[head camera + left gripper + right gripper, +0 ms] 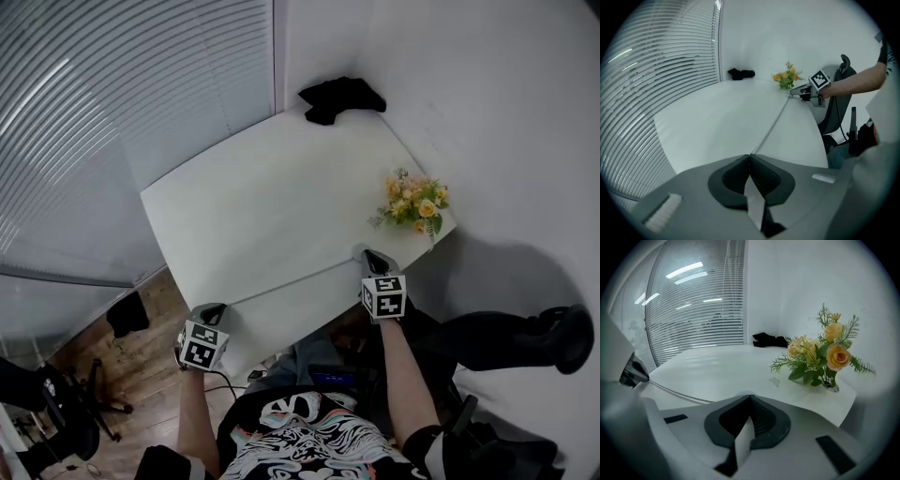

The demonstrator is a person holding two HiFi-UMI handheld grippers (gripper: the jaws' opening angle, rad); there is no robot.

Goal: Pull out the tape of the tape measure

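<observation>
From the head: reaches two bare forearms forward and down, with the left tongs (219,308) at the near left edge of a smooth, white, rectangular bench (262,197) and the right tongs (369,254) at its near right edge. Carries one marker cube on each. Stretches one thin, pale tape (295,282) straight from tip to tip across the bench's near end. Takes in one bunch of yellow and peach flowers (417,202) just beyond the right tongs, one crumpled black cloth (339,97) at the far corner, and slatted blinds (94,122) on the left.

From the left tongs (750,155): presses the two dark ribbed pads together, pinched on the tape (769,125). Follows that narrow grey strip over the bench to the right tongs (792,94), beside the flowers (786,78).

From the right tongs (750,397): closes both pads together likewise. Meets the tape (679,392) arriving from the left tongs (643,377) at far left and slipping under the tips. Cannot make out the measure's case anywhere.
</observation>
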